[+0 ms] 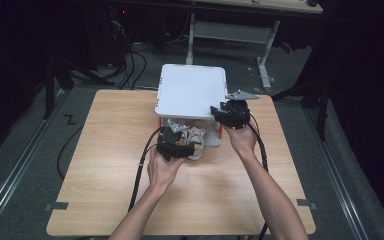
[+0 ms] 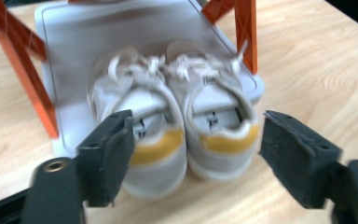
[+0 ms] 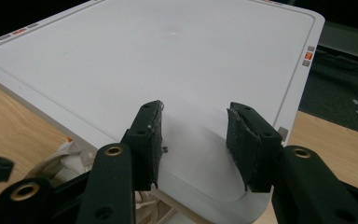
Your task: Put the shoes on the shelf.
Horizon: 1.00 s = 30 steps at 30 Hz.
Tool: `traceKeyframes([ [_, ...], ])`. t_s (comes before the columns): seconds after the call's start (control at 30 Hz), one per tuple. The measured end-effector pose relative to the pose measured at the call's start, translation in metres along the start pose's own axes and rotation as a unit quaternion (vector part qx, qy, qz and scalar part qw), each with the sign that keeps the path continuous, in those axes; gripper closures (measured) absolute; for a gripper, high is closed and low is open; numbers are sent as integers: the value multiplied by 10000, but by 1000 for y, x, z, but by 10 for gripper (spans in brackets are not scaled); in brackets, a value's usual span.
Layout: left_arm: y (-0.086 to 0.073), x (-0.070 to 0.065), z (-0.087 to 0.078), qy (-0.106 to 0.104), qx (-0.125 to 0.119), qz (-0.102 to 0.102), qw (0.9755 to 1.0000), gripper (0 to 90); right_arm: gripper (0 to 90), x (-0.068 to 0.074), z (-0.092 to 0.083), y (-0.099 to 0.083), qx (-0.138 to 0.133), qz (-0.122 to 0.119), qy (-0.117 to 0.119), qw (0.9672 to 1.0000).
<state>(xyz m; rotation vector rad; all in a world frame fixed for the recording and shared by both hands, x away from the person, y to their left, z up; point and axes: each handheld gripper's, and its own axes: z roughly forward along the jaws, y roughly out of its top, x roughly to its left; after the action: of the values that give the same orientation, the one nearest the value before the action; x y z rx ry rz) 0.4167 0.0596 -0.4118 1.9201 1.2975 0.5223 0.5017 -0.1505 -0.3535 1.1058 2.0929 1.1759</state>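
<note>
Left tool was seen spread, pads clear of the shoes, nothing pinched. The pair was judged already placed: side by side on the rack's lower shelf, heels at its near edge, toes inward between orange legs. Right tool was held part-open at the top shelf's near corner; whether it pinched the shelf edge could not be told. Left, by judgement: withdrawal, perhaps nudging the heels further in. Rack stood at the counter's far edge.

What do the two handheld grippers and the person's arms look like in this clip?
Both the left gripper and right gripper are black, with two blocky jaws faced with dark, rough pads and round brass-coloured screw holes. A black cable trails from each. The right one carries a grey three-cornered plate. The forearms are bare, without sleeves.
</note>
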Motion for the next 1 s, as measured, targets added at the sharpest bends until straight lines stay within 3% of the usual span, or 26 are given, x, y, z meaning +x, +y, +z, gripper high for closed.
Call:
traceKeyframes([
  [0.1,-13,-5,-6,194,119,72,9997,175,555,1,0,0,-1,7,-6,10000],
  [0.2,-20,-6,-6,211,203,40,9996,153,556,1,0,0,-4,6,-11,10000],
  [0.43,-38,-6,19,461,662,-125,9967,133,555,1,0,0,-10,-8,-16,10000],
  [0.53,-39,-7,24,598,687,-13,9958,137,551,1,0,0,-19,-20,-16,10000],
  [0.83,-37,-11,40,572,863,-279,9942,140,547,2,0,0,-6,-18,-66,10000],
  [0.93,-37,-16,43,727,856,-178,9935,148,550,4,0,0,-28,-145,-151,9998],
  [1.0,-36,-18,45,844,865,-241,9924,151,554,8,0,0,-41,-241,-253,9994],
])
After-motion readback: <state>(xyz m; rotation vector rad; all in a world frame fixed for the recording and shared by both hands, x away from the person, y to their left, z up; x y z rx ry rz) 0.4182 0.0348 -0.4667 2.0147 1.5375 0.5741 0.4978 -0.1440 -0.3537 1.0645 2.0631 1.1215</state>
